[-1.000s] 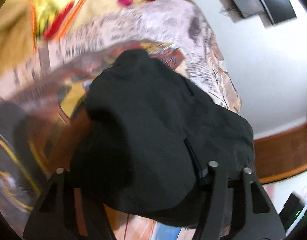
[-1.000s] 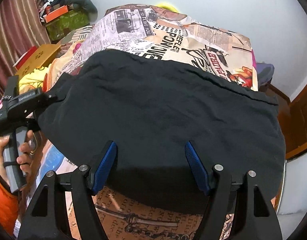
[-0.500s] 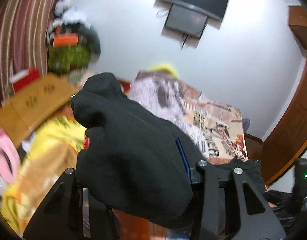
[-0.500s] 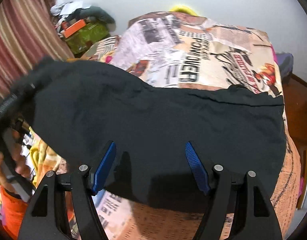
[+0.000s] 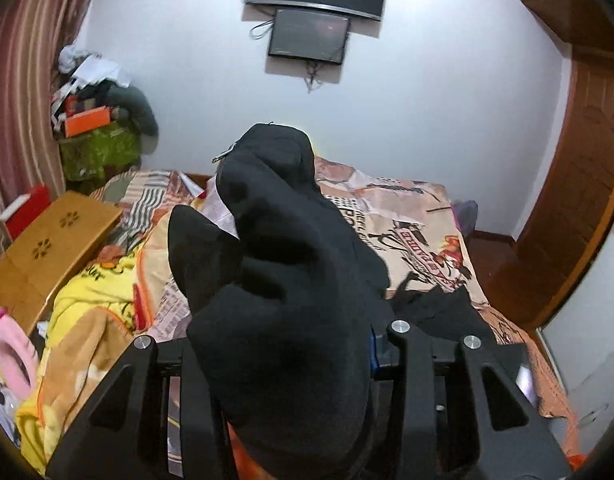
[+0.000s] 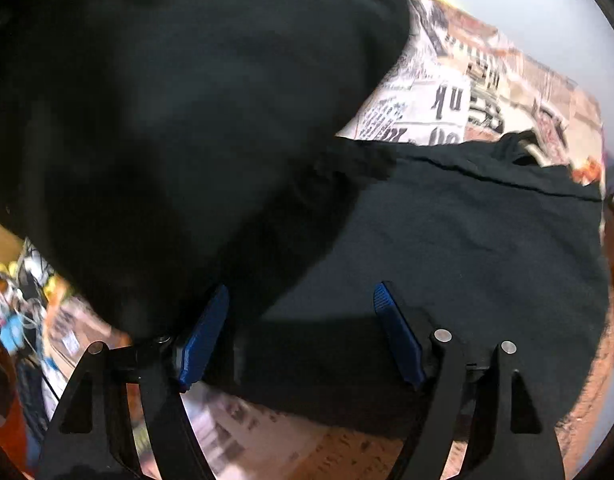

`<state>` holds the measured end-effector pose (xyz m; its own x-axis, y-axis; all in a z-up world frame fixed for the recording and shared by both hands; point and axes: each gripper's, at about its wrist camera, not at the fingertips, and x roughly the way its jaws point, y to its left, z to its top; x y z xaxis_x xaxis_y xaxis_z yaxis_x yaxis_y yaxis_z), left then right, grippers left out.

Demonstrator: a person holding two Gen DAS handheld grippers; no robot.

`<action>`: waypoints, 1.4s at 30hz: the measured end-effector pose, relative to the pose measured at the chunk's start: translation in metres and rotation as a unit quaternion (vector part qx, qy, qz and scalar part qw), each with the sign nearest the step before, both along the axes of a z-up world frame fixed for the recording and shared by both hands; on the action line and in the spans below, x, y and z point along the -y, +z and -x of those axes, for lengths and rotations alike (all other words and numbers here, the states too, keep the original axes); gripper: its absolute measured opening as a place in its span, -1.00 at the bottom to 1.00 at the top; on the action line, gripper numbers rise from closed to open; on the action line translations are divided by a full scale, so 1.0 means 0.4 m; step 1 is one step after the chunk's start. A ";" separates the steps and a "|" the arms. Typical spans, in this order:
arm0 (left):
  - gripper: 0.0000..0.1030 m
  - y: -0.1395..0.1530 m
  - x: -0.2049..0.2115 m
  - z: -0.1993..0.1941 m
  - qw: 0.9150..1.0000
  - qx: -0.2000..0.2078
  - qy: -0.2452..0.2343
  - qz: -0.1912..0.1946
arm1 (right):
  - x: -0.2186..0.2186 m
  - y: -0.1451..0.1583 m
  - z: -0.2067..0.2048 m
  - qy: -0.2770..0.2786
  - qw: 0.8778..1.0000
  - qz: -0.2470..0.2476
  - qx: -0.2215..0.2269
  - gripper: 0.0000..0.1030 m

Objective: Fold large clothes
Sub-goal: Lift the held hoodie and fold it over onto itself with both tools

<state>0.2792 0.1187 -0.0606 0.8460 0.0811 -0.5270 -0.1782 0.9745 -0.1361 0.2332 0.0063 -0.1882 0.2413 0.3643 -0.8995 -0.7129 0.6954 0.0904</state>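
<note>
Here the left gripper (image 5: 283,344), its jaws having just been closing, clamps a bunched fold of the black garment (image 5: 291,280) lifted above the printed bedspread (image 5: 419,240), while the right gripper (image 6: 303,332), jaws having just widened, stands agape and empty over the garment's flat part.

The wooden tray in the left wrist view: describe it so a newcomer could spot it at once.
Start at the bed with the newspaper-print cover and go to its left edge. Beside the yellow blanket lies the wooden tray. It is the only flat, plain tan panel there, marked by two small flower-shaped cutouts.
</note>
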 end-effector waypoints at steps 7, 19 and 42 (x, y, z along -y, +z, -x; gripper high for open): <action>-0.21 0.003 0.123 -0.033 0.999 -0.002 -0.047 -0.003 | 0.179 0.097 0.048 -0.040 0.997 -0.010 0.071 0.40; -0.15 -0.116 0.374 -0.086 0.983 -0.068 -0.153 -0.072 | 0.523 0.137 -0.002 -0.211 0.973 0.024 0.086 0.40; 0.72 -0.047 0.368 0.064 0.967 -0.073 -0.213 -0.117 | 0.570 0.238 0.044 -0.245 0.962 -0.051 0.106 0.40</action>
